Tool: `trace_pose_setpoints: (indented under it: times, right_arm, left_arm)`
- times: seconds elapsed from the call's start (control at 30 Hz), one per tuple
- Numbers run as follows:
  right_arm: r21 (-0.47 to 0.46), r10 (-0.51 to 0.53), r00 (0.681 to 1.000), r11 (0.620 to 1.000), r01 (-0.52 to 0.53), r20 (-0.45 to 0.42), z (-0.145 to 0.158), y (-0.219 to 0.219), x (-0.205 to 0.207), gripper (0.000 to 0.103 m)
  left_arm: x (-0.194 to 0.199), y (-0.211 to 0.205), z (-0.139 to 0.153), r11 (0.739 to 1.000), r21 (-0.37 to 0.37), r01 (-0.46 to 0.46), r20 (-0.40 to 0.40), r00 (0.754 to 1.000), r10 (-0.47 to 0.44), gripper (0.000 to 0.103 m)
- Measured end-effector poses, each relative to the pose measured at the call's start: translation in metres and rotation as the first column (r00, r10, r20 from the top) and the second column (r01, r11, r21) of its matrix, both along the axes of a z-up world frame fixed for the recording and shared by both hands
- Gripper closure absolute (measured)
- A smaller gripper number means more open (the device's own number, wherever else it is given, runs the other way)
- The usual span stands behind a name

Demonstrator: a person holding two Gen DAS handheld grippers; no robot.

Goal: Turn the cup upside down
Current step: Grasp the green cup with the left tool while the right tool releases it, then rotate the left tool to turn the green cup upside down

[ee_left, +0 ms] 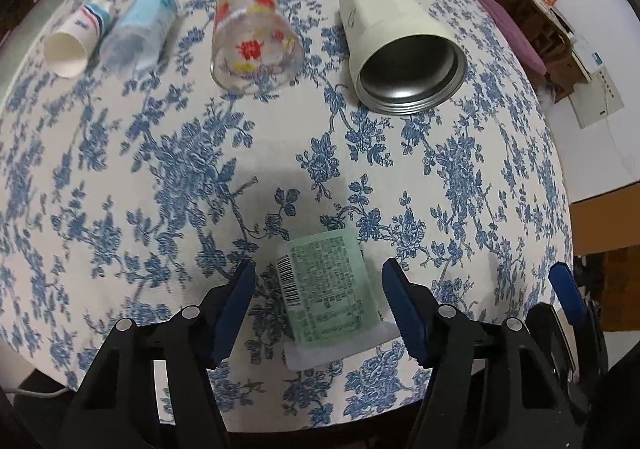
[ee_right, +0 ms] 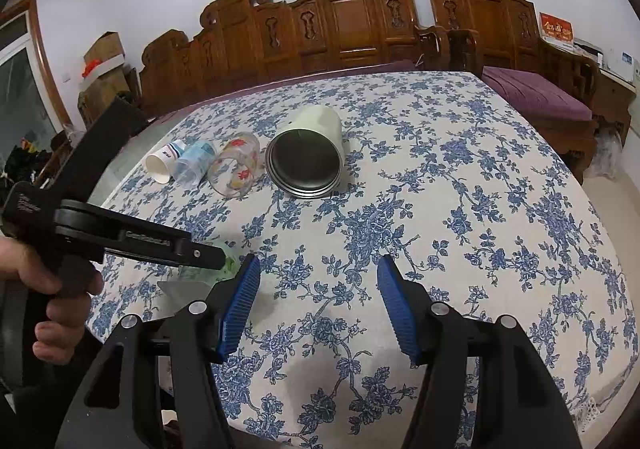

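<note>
- Green cup point(ee_left: 334, 289) lay on its side at lower centre of the left wrist view, between the blue pads point(ee_left: 236, 309) of the left gripper point(ee_left: 320, 313), untouched.
- Left gripper spread wide, holding nothing.
- Right gripper point(ee_right: 318, 305) likewise released, above bare tablecloth point(ee_right: 480, 209) at lower centre.
- Four more lay tipped in a row across the upper frame: paper cup point(ee_left: 74, 45), blue cup point(ee_left: 138, 33), glass point(ee_left: 254, 37), white tumbler point(ee_left: 394, 45).
</note>
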State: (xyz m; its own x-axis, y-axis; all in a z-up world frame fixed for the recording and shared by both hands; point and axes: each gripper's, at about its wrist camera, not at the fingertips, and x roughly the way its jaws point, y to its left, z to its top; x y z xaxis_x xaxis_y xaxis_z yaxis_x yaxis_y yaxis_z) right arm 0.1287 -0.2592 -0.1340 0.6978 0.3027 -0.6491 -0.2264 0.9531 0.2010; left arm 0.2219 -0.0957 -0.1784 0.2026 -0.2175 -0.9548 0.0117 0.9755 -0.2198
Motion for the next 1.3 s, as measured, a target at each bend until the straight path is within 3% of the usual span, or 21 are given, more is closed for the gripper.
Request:
trace_pose_setpoints:
  times: [0.27, 0.37, 0.67, 1.03, 1.3]
  right_arm:
    - [-0.005, 0.007, 1.0, 1.0, -0.007, -0.004, -0.002, 0.003, 0.001, 0.04]
    - [-0.004, 0.01, 1.0, 1.0, -0.01, -0.003, -0.003, 0.004, 0.001, 0.04]
    - [0.004, 0.017, 1.0, 1.0, -0.017, -0.019, -0.007, 0.007, 0.006, 0.04]
    - [0.002, 0.033, 0.998, 0.999, -0.033, -0.046, -0.015, 0.016, 0.019, 0.04]
    - [0.006, 0.042, 0.997, 0.999, -0.042, -0.058, -0.019, 0.018, 0.024, 0.04]
  left_arm:
    - [0.004, -0.004, -0.017, 1.0, -0.024, 0.008, -0.041, 0.999, -0.009, 0.054]
    - [0.003, -0.005, -0.012, 0.999, -0.031, 0.031, -0.012, 0.999, -0.032, 0.059]
    - [0.016, 0.005, 0.002, 0.997, -0.021, 0.078, 0.143, 0.987, -0.074, 0.059]
    - [0.045, 0.009, 0.006, 0.992, 0.062, 0.112, 0.338, 0.933, -0.127, 0.059]
    - [0.04, 0.008, 0.0, 0.985, 0.12, 0.126, 0.43, 0.888, -0.166, 0.059]
